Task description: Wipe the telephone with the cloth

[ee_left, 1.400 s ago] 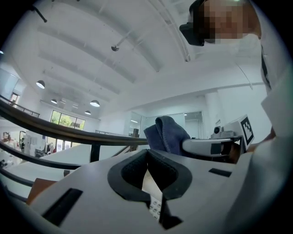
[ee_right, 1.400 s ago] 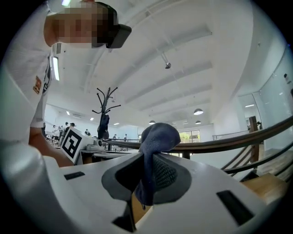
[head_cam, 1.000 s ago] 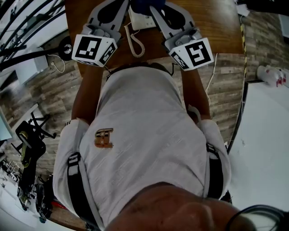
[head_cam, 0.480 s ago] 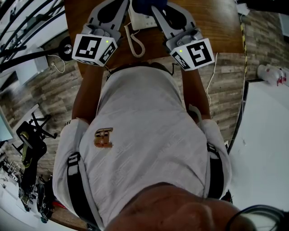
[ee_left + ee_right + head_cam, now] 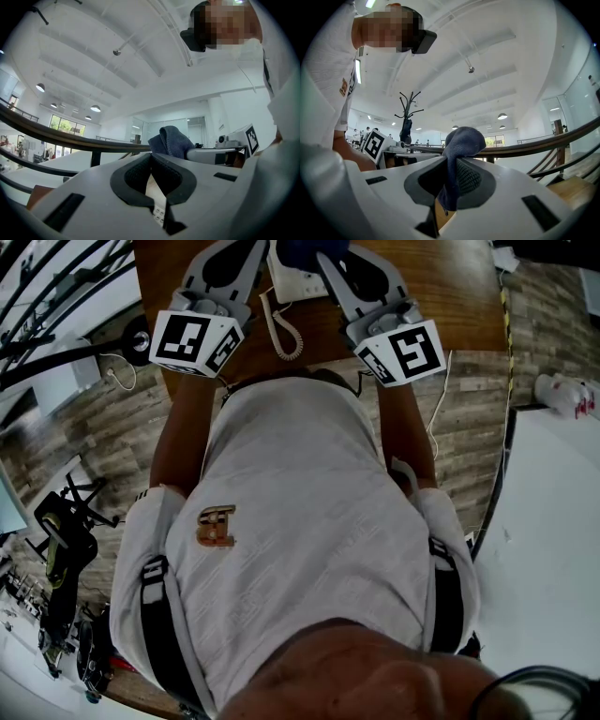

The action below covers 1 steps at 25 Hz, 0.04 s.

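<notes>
A cream telephone (image 5: 298, 283) with a coiled cord (image 5: 285, 332) lies on the wooden table (image 5: 450, 306), between my two grippers at the top of the head view. My right gripper (image 5: 452, 161) is shut on a dark blue cloth (image 5: 461, 138), which bulges above its jaws and hangs down between them. The cloth (image 5: 305, 249) sits over the telephone's far part. My left gripper (image 5: 151, 157) is shut with nothing in it. Below its closed jaws a strip of the telephone's keypad (image 5: 159, 214) shows close by. The jaw tips are cut off in the head view.
The person's torso fills most of the head view and hides the table's near edge. A white cable (image 5: 439, 399) hangs off the table's right side. A white surface (image 5: 553, 521) stands at the right, and stands and cables (image 5: 66, 343) at the left on the wood floor.
The right gripper with the cloth has edged slightly to the right and away. The left gripper holds still.
</notes>
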Available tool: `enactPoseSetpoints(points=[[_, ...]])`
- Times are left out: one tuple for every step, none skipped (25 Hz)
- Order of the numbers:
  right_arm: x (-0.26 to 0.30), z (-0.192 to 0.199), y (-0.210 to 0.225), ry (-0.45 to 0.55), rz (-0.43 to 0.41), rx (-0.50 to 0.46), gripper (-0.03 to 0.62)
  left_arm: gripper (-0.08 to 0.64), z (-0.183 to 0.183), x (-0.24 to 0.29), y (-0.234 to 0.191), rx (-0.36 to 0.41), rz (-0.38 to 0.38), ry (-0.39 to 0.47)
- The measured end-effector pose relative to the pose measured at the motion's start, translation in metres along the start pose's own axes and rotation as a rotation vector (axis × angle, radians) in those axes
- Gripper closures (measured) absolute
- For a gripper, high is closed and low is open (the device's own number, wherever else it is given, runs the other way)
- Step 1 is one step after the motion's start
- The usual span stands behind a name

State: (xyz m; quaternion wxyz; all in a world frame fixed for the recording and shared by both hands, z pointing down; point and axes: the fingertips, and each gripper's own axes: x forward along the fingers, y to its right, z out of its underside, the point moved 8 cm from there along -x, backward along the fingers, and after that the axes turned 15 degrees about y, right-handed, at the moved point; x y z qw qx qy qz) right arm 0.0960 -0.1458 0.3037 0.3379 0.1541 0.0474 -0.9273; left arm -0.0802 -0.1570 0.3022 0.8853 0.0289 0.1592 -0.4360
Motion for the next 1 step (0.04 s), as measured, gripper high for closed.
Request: enactPoseSetpoints(points=[[-0.0001, 0.0005, 0.0006, -0.001, 0.001, 0.0, 0.532, 0.541, 0.0003, 0.0005, -0.0002, -0.001, 0.0, 0.0]])
